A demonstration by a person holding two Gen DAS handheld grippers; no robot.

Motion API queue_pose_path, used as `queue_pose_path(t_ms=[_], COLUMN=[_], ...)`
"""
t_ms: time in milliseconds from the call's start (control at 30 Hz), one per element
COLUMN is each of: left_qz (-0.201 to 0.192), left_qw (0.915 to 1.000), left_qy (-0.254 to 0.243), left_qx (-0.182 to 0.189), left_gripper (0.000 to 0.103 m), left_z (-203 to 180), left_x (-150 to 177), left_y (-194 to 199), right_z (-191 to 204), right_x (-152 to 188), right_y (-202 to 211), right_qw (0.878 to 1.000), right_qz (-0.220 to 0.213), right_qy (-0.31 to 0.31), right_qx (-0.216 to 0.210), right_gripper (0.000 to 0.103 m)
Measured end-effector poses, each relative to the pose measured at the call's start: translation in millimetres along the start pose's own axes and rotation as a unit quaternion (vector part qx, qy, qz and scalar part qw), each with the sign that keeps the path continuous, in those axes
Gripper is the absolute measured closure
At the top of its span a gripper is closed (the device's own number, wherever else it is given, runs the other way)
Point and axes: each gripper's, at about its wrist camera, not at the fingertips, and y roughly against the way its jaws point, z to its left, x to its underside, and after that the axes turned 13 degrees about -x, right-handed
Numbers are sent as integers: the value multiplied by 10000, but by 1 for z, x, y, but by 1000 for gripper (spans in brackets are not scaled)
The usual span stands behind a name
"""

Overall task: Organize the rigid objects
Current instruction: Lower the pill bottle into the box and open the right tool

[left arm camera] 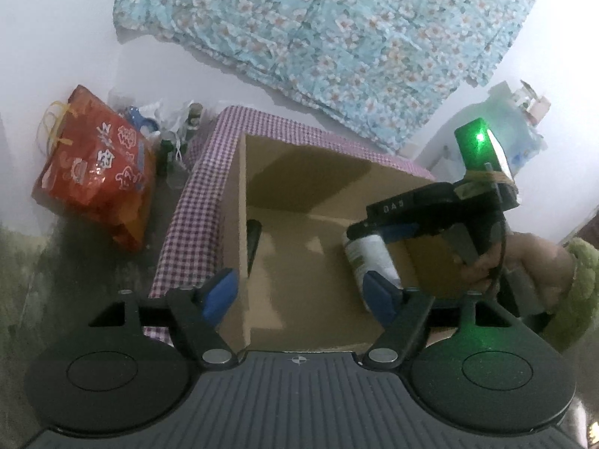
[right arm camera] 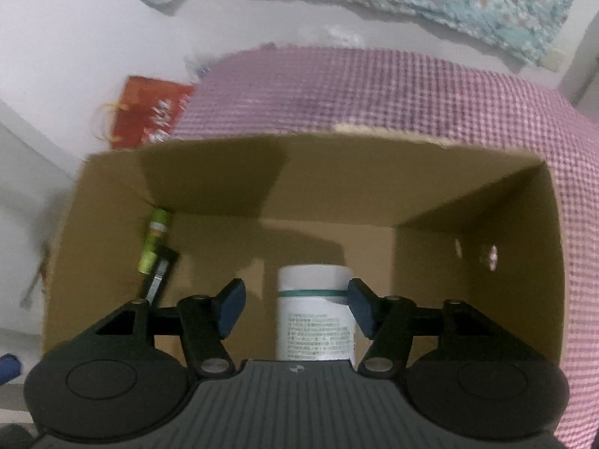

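- The white bottle (right arm camera: 316,310) lies inside the cardboard box (right arm camera: 468,262), on the box floor, lengthwise between the jaws of the right gripper (right arm camera: 295,308).
- The right gripper's jaws stand released — there is a clear gap on the left side, and the right pad sits just beside or barely at the bottle's wall; nothing is gripped.
- The left gripper (left arm camera: 299,292) hovers over the near-left corner of the box, spread wide and empty, one finger outside the wall and one inside.
- Handling, as a judgement: the bottle looks like stiff, smooth plastic, probably light — round, so it may roll if nudged. The best hold is across the middle of the body, near the teal band.
- A green tube (right arm camera: 155,239) and a dark object lie against the left wall of the box; what the dark one is cannot be told.
- Hidden or unclear: the bottle's lower end is cut off by the gripper body, its label print is unreadable, and the right wrist view is blurred.
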Motion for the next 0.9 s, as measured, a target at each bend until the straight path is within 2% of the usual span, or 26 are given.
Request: queue_pose_path(t_ms=[200,400,467,700,900], left_qz=[81,100,109,130,134], left_qw=[9999,9998,9997,9996,9994], left_qy=[134,182,213,261,308], left_qx=[-13,-18,-8,-6,-35], left_gripper=[28,28,28,28,28], left_z=[10,16,18,22,25], left_x=[6,9,10,12,12], left_y=[-3,-3,-3,-2,1], right_z=[-16,-22,-17,22,47], right_x=[-4,-8,-7,-5,-6], right_y=[-29,-37,-29,4,-2], right_qw=[9986,9989,9995,9931,9849], right_qz=[421,403,268,-733,-1054], right_qy=[-7,49,104,907,1366], right_qx=[328,226,160,-102,-146], right_gripper=[40,47,47,48,48])
